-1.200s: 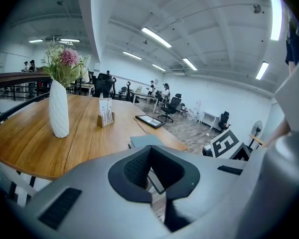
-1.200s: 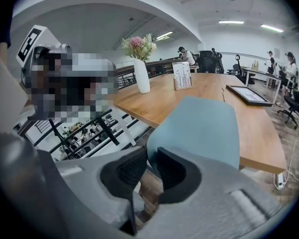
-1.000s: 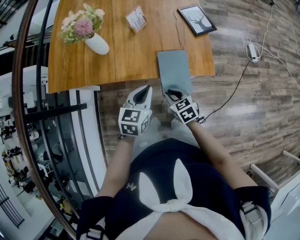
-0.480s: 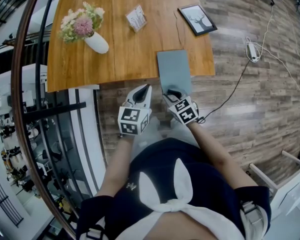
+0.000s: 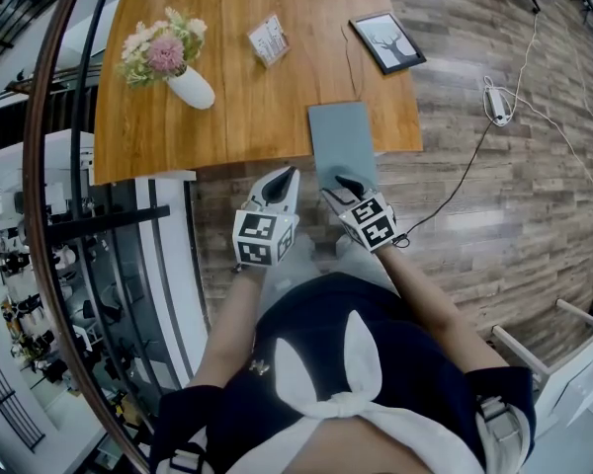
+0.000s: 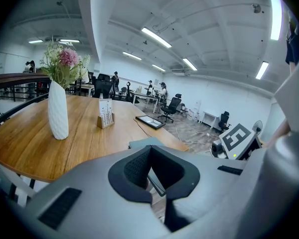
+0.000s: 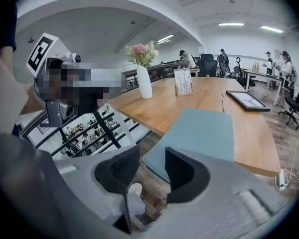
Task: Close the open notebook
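The grey-blue notebook lies shut and flat on the wooden table, its near end hanging over the table's front edge. My right gripper is at that near end. Its jaws are opening, and the pads stand apart without pressing on the cover. In the right gripper view, the notebook starts just past the right gripper. My left gripper hangs beside it, off the table edge, shut on nothing. The left gripper sees the notebook just beyond its tips.
A white vase of flowers stands at the table's far left, with a small card stand and a framed picture further back. A cable and power strip lie on the wooden floor to the right. A railing runs along the left.
The right gripper's jaws have spread apart at the notebook's near end and the gripper has drawn back slightly. The left gripper has stayed put.
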A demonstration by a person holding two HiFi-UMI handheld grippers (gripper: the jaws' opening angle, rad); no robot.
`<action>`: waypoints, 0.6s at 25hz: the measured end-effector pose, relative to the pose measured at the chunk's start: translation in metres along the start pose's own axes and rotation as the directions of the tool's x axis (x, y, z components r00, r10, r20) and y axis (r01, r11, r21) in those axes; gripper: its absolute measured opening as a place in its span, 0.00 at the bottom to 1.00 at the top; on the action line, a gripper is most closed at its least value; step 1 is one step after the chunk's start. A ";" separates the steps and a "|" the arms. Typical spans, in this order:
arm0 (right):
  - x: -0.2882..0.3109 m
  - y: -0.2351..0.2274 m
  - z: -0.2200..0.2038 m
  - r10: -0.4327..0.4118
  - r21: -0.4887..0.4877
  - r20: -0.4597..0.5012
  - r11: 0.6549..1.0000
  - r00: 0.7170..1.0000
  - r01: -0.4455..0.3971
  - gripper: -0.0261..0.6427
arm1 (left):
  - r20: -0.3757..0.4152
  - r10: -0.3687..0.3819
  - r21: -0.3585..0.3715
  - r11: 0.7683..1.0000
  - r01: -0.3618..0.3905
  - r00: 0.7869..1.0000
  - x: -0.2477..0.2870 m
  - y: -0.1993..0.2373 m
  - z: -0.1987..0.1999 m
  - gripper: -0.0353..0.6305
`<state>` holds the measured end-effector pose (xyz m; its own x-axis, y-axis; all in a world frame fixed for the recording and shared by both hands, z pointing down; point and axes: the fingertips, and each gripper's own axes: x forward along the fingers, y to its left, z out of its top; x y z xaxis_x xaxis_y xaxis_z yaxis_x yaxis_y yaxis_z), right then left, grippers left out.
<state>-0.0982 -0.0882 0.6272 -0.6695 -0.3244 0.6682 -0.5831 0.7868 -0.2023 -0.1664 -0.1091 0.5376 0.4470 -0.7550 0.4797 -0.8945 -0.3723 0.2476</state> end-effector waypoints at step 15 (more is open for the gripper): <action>-0.065 -0.007 0.077 -0.100 0.050 0.278 0.995 0.955 0.089 0.10 | 0.043 -0.045 0.030 0.999 0.043 0.998 0.000 -0.023 0.022 0.08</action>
<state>-0.0864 -0.1133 0.5299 -0.7095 -0.5344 0.4593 -0.6628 0.7274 -0.1775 -0.1460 -0.1120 0.5136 0.4859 -0.7601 0.4315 -0.8740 -0.4209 0.2426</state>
